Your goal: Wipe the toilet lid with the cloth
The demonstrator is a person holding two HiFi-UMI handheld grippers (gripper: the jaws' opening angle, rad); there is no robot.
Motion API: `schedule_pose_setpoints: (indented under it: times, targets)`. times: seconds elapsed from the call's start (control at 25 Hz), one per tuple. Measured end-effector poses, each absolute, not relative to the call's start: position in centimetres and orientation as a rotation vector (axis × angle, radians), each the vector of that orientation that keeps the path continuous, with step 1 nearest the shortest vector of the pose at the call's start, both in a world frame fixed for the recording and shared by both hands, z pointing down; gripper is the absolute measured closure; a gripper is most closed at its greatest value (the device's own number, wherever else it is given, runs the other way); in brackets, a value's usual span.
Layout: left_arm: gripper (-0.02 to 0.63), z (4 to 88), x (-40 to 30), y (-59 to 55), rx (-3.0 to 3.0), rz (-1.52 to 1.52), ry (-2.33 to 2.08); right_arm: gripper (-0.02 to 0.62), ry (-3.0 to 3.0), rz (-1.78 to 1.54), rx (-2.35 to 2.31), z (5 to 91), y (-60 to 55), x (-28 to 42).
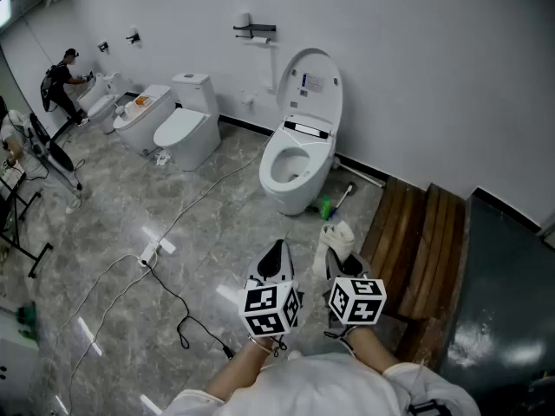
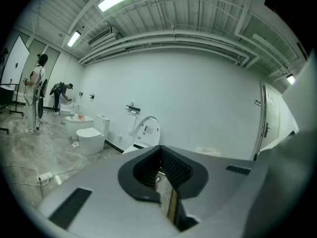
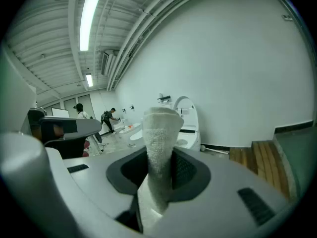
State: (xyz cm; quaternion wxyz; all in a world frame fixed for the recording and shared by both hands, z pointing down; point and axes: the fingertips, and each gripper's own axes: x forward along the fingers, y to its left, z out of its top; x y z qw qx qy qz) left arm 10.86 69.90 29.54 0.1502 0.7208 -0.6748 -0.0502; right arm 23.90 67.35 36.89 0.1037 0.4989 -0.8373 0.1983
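Facing a white toilet (image 1: 293, 170) across a grey marbled floor (image 1: 208, 232), a person holds 2 tools out in front, and the wiping has not begun. The right hand-held gripper (image 1: 341, 263) is clamped on a folded white cloth (image 1: 334, 239), which stands up between its jaws and pokes out past their tips. The left hand-held gripper (image 1: 277, 254) is closed with nothing in it; its own view shows the jaws drawn together on empty air. The toilet lid (image 1: 310, 87) stands raised, leaning back toward the white wall (image 1: 416, 68), well apart from both tools – the cloth touches no part of it. In the right gripper view the lid shows just beyond the cloth's top edge, so the tool looks roughly aimed at it. By these pictures only the pick-up of the cloth is done. Everything else remains: closing the gap to the toilet, bringing the cloth onto the lid and passing it over the surface. A green bottle (image 1: 326, 207) lies on the floor at the toilet's base, and a cable (image 1: 195, 199) trails across the approach – both worth stepping around.
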Motion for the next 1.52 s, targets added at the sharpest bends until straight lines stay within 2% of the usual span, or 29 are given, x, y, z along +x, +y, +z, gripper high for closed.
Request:
schedule_pose_setpoints:
  times: [0.32, 0.84, 1.52]
  targets:
    - [0.594, 30.7, 9.1, 65.9, 2.053, -0.137, -1.920, 0.500, -2.440, 0.614, 1.465, 38.2, 63.4, 22.5]
    - [0.594, 30.1, 4.6, 52.4, 2.044, -0.097, -1.976, 0.500, -2.470, 0.643, 1.414, 38.4, 49.1, 17.9]
    - [0.594, 31.3, 1.7, 37.6, 2.023, -0.054, -1.962, 0.500, -2.440, 0.668, 1.438, 37.7, 34.6, 15.9]
